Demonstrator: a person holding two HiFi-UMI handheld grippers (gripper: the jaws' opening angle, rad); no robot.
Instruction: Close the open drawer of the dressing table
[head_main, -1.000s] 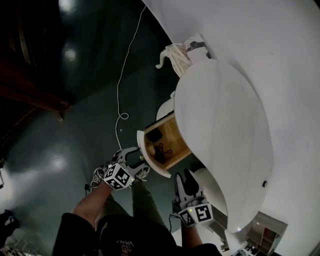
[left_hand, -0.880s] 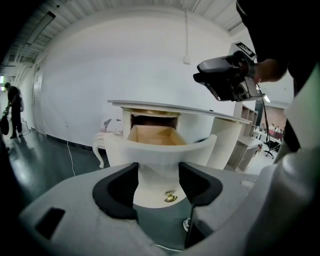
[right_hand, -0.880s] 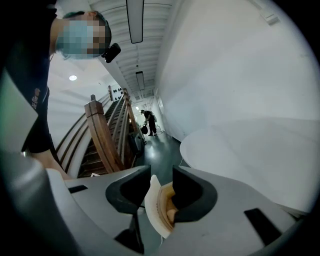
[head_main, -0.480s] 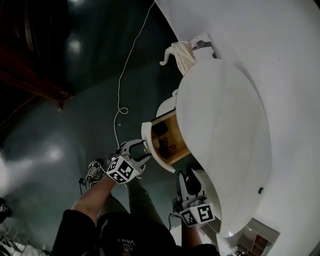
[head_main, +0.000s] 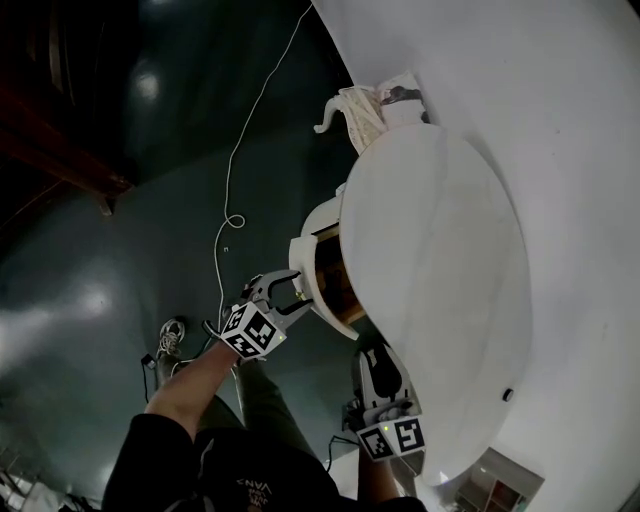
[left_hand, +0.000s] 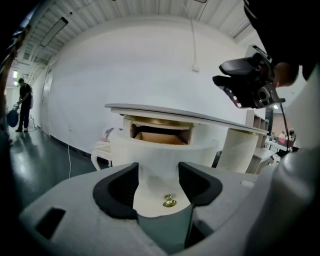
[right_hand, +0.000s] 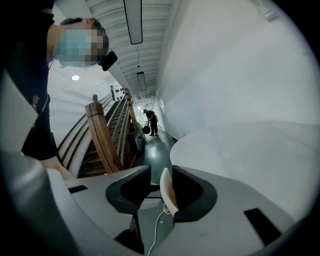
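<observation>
Drawer (left_hand: 150, 149) facing left hand-held gripper (left_hand: 159, 172) (parted).

I see the drawer (head_main: 304, 272) standing partway out of the white dressing table (head_main: 440, 250), still open under the oval top. Its front is white and curved, with a small brass knob (left_hand: 169, 202) low at its middle. Behind the front shows the bare wooden inside.
</observation>
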